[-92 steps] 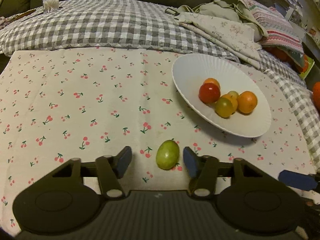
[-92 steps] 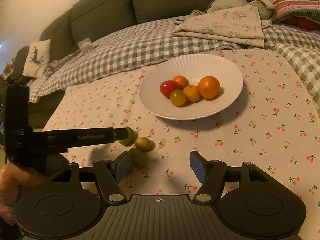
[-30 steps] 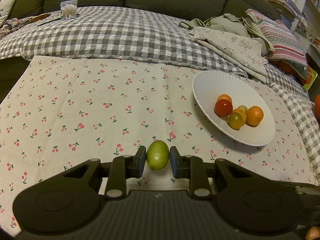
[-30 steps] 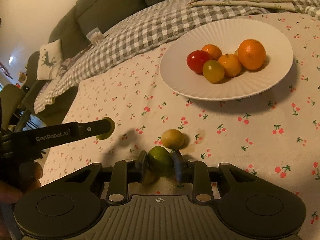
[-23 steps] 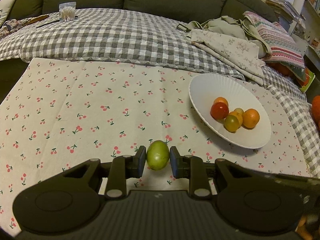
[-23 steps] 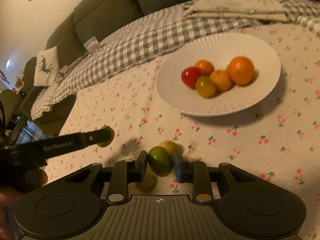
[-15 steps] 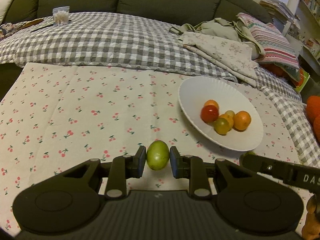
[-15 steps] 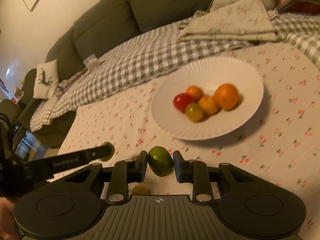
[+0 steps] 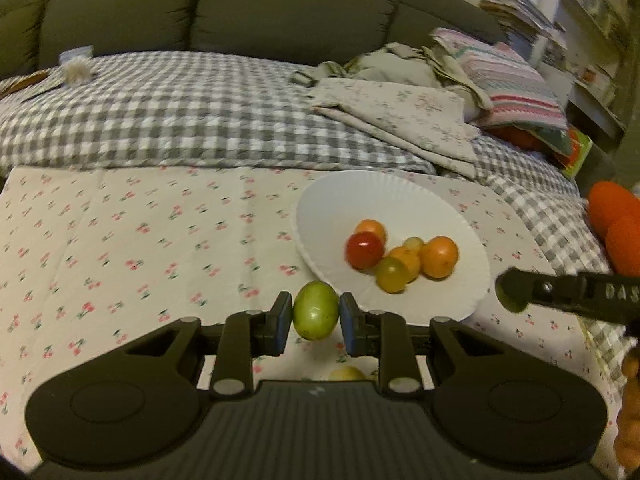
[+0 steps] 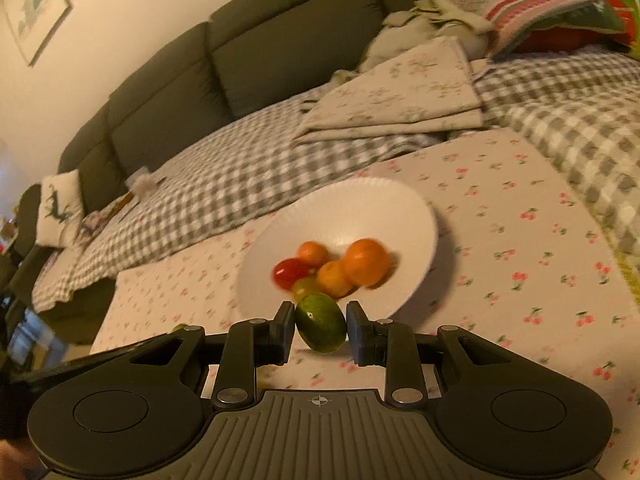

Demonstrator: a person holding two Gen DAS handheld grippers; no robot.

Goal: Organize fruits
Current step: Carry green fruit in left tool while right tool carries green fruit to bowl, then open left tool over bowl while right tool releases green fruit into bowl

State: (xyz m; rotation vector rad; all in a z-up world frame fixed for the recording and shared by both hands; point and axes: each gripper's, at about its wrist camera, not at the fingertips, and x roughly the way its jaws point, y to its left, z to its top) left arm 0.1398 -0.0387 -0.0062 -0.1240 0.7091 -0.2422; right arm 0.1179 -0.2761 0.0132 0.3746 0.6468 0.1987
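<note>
Both tongs (left [image 9: 315, 317], right [image 10: 320, 322]) each pinch a green fruit [image 9: 315, 316].

Cherry-print cloth [image 9: 120, 240] (over gingham blanket [image 9: 180, 120]) with white plate [image 9: 400, 200], yellowish fruit [image 9: 348, 374]

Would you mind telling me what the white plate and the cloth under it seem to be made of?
The white plate looks like paper or thin moulded pulp: matte, with fine fluting around the rim, though glazed ceramic can't be ruled out. The cloth seems to be woven cotton-like fabric, matte, printed with small cherries and showing soft fold lines.
</note>
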